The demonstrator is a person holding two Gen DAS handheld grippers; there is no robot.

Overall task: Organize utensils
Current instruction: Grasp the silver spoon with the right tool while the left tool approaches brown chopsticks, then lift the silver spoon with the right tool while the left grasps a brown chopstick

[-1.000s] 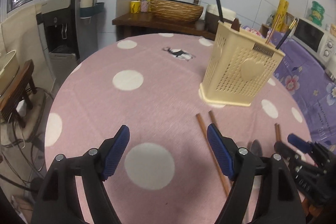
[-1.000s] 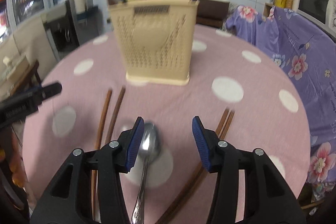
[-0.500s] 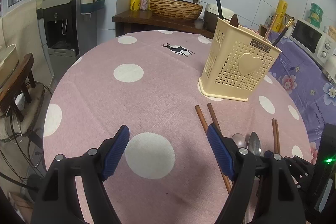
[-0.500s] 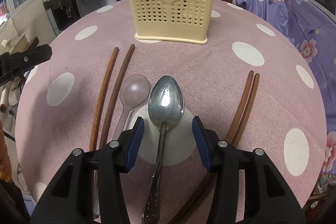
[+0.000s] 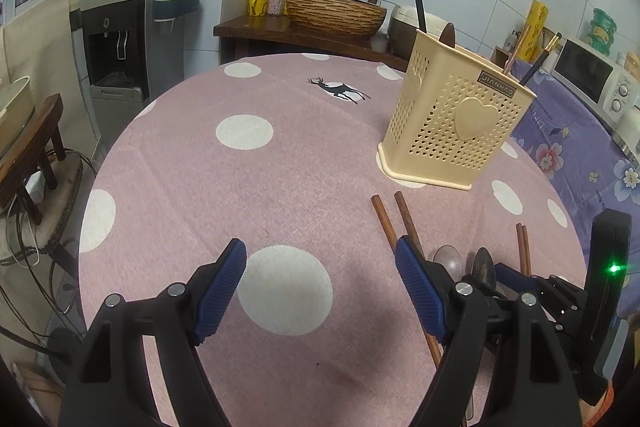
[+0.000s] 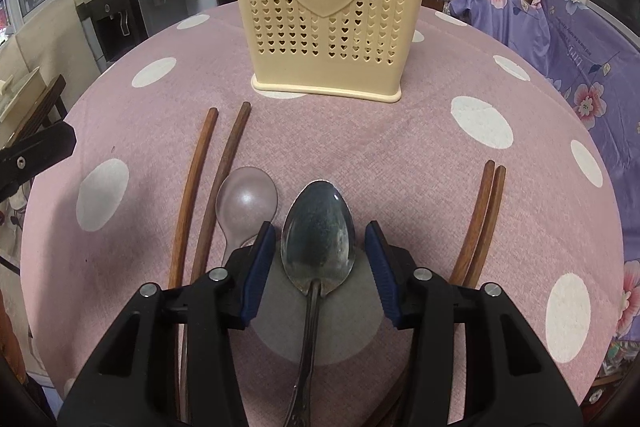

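Note:
A cream perforated utensil holder (image 6: 326,7) with a heart stands on the pink dotted tablecloth; it also shows in the left wrist view (image 5: 452,123) with a few utensils in it. In front of it lie a metal spoon (image 6: 318,239), a translucent pink spoon (image 6: 246,205), a pair of brown chopsticks (image 6: 200,187) at the left and another pair (image 6: 482,223) at the right. My right gripper (image 6: 320,267) is open, low over the table, its jaws on either side of the metal spoon's bowl. My left gripper (image 5: 320,291) is open and empty over the cloth, left of the utensils.
The round table's edge (image 5: 100,187) drops off at the left, with a water dispenser (image 5: 120,39) and a wooden stool (image 5: 32,143) beyond. A purple flowered cloth (image 6: 580,47) lies at the right. A sideboard with a wicker basket (image 5: 336,13) stands behind.
My right gripper has moved down and forward so its jaws now straddle the metal spoon's bowl. My left gripper has barely moved.

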